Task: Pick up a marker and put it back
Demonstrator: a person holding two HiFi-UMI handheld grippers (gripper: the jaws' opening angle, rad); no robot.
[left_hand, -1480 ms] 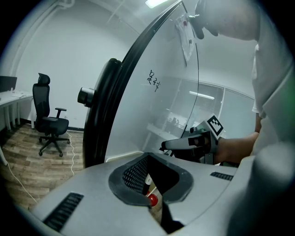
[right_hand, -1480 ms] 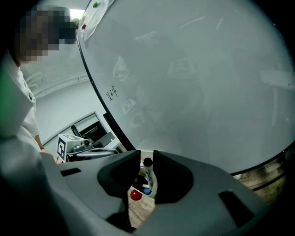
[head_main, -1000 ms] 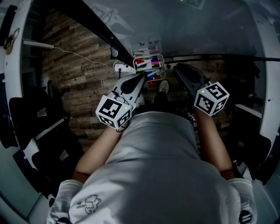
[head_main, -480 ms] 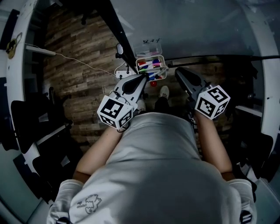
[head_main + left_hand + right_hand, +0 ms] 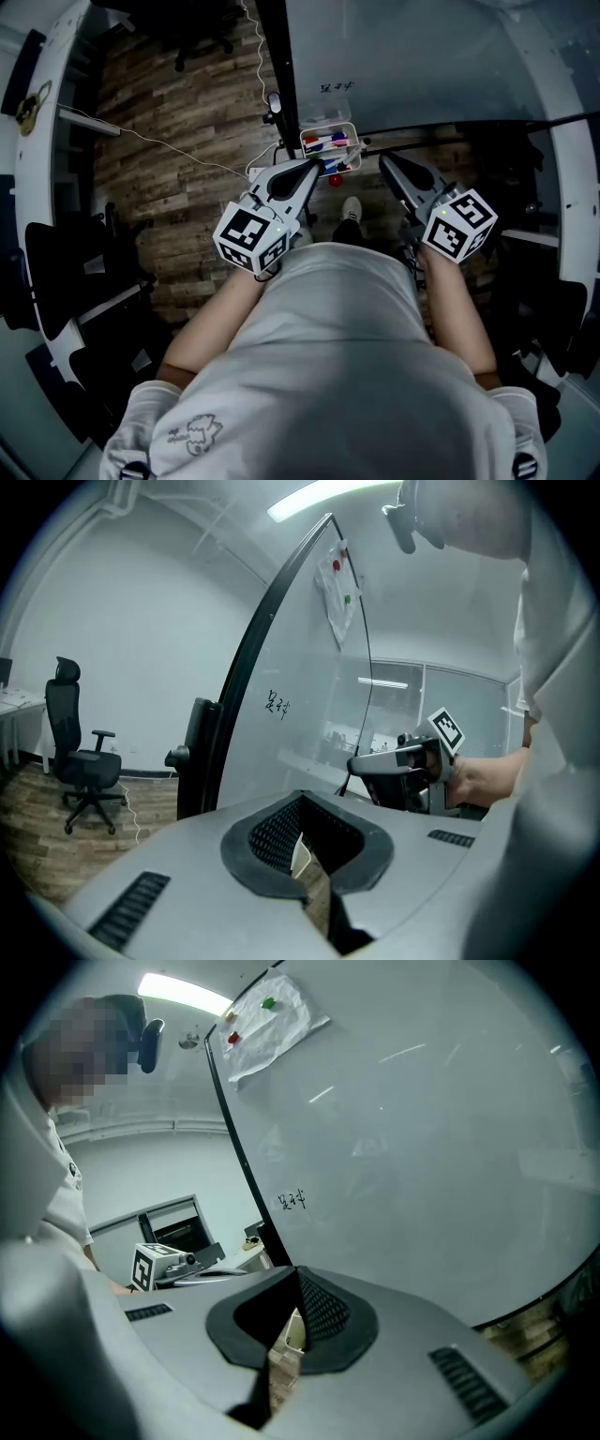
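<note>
A small wire basket (image 5: 328,145) holding several coloured markers (image 5: 323,143) hangs at the lower edge of the whiteboard (image 5: 422,56). My left gripper (image 5: 314,166) points at the basket from just below it and is shut with nothing in it. My right gripper (image 5: 384,160) is beside the basket on its right, also shut and empty. In the left gripper view the left gripper (image 5: 302,803) has its jaws together, and the right gripper (image 5: 403,769) shows beyond. In the right gripper view the right gripper (image 5: 295,1279) faces the whiteboard (image 5: 422,1147), with the left gripper (image 5: 164,1265) at left.
The whiteboard's black frame post (image 5: 281,66) runs down to the wooden floor (image 5: 178,112), where a white cable (image 5: 159,145) lies. An office chair (image 5: 84,761) stands at left. A paper sheet (image 5: 272,1016) with magnets is high on the board, and a small scribble (image 5: 292,1201) lower down.
The head view has tilted up, so more whiteboard shows and the marker basket looks smaller. Both grippers remain shut and empty, pointing toward the basket.
</note>
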